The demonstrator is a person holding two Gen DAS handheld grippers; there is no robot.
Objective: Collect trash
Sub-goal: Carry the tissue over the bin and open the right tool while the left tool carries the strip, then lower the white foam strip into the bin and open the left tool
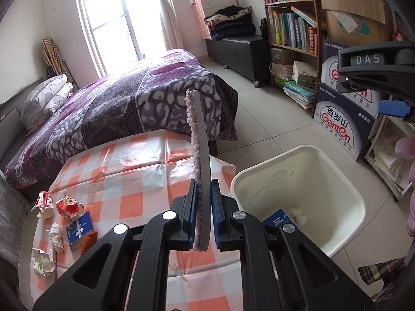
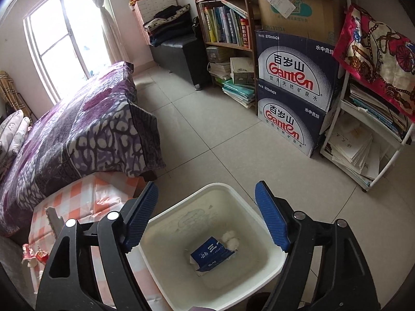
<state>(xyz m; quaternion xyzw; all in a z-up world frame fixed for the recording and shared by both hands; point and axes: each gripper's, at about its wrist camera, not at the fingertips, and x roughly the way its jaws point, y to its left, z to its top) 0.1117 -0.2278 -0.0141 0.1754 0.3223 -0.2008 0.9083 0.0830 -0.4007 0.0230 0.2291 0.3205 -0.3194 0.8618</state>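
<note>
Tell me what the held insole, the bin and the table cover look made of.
Insole: likely grey foam, smooth edge, with a fuzzy pinkish fleece face.
Bin: looks like white moulded plastic, smooth, slightly glossy and scuffed inside.
Table cover: probably thin plastic sheeting, shiny with sharp creases.

A home bedroom: a bed (image 1: 111, 108) with purple blanket, a full bookshelf (image 2: 223, 18), and stacked water cartons (image 2: 293, 90).

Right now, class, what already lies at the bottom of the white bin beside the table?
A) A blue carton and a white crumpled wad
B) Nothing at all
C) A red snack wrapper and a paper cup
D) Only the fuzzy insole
A: the right wrist view looks down into the white bin and shows a blue carton with a white crumpled wad beside it.
</note>
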